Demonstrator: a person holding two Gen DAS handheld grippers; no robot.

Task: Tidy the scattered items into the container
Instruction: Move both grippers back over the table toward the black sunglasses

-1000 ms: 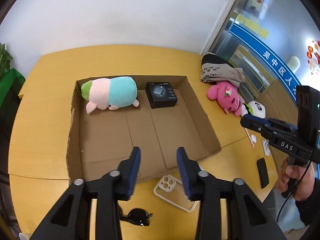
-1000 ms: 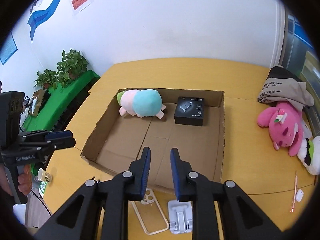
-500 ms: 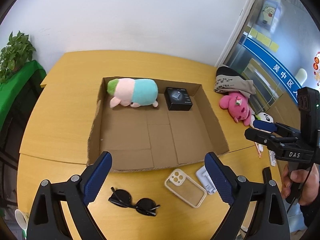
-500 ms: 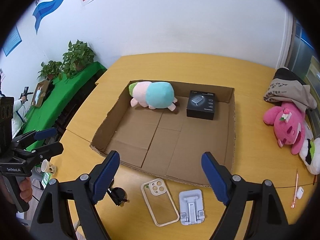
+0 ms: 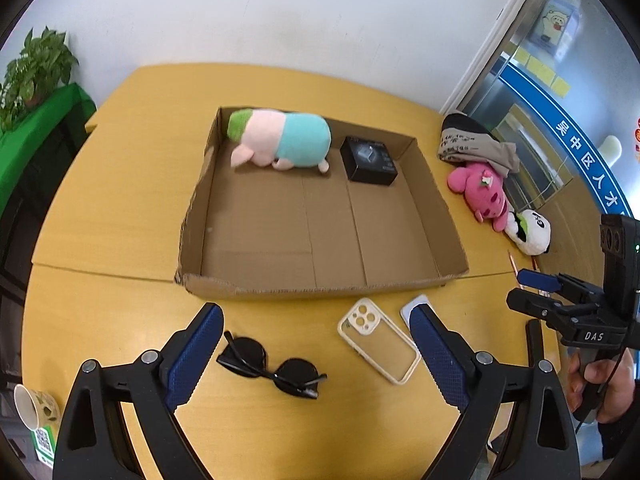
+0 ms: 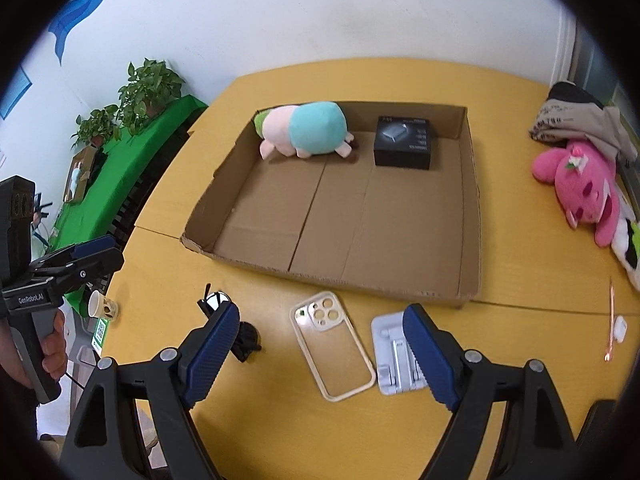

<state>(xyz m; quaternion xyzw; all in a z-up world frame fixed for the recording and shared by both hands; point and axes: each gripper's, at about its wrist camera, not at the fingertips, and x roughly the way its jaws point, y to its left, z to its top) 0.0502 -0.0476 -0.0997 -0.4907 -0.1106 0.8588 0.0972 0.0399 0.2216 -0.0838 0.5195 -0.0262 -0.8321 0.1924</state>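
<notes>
Both grippers hovered over the near edge of the yellow table (image 5: 120,184), angled down toward the loose items in front of the cardboard box (image 5: 320,284).

Left gripper (image 5: 316,356): jaws spread wide, nothing between the pads, nothing held. Black sunglasses (image 5: 272,368) lay on the table below the gap, nearer the left finger. Clear phone case (image 5: 378,344) lay just inside the right finger.

Right gripper (image 6: 320,352): jaws likewise wide apart and empty. The phone case (image 6: 332,344) lay flat between the fingers; the white phone stand (image 6: 394,356) lay just beside it, partly hidden behind the right finger. The sunglasses (image 6: 224,312) showed only in part behind the left finger.

Box contents: 1 pastel plush (image 5: 280,140) against the far wall, 1 black box (image 5: 370,160) beside it, apart from it. The rest of the floor was bare cardboard.

Outside the box, on the right side of the table: pink plush (image 5: 480,192), panda plush (image 5: 530,232) touching it, folded cloth (image 5: 472,148) behind them. A thin pen (image 6: 610,320) and a small white item (image 6: 619,326) lay near the right edge.

A paper cup (image 6: 102,306) stood off the table's left corner.
</notes>
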